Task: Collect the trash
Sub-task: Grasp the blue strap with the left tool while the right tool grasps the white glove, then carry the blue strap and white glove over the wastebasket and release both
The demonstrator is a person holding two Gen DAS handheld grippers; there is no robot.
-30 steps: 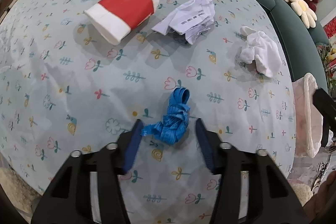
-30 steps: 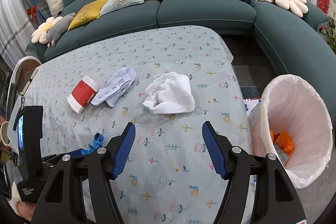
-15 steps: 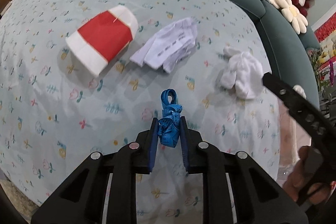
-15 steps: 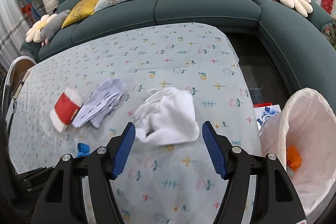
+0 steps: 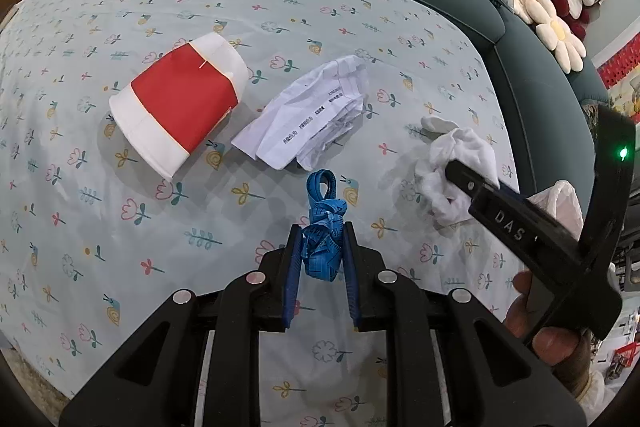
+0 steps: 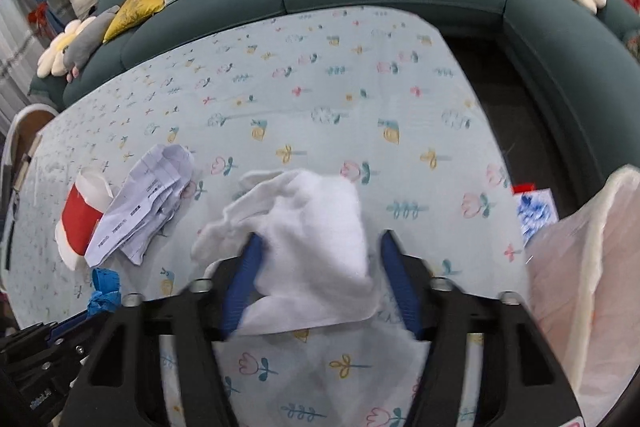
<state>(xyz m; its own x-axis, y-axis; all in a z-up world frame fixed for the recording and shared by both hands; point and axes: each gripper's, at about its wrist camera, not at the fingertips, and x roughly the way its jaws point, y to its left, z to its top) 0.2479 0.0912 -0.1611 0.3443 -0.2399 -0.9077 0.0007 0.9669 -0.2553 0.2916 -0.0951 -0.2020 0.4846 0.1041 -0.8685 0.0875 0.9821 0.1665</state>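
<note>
Left tool point(image 5: 320, 251): clenched on the blue ribbon bundle point(image 5: 322, 227), pads pressing both its sides; a second ago the same jaws stood wide with the bundle loose between them on the table point(image 5: 120, 247). Bundle now appears lifted just clear of the cloth, near the crumpled paper point(image 5: 316, 115) and on its near side. Judged: first item secured, ready to carry to the bin.

Right tool point(image 6: 320, 279): jaws have just been closing around the white tissue wad point(image 6: 312, 227), which lies between them. The left pad touches the wad; the right pad still shows a gap, so not yet a grip. A second ago this tool hung well back from the wad. Judged: second pickup nearly made; a little more closing needed.

Remaining on table, untouched:
- crumpled paper, printed, just left of the tissue wad in the right wrist view
- red-and-white paper cup point(image 5: 180, 111), on its side, just beyond the crumpled paper from the wad

Trash bin point(image 6: 592, 259): white liner, off the table edge to the right of the tissue wad.

Judged progress: two pieces in hand or nearly so, two left to collect
</note>
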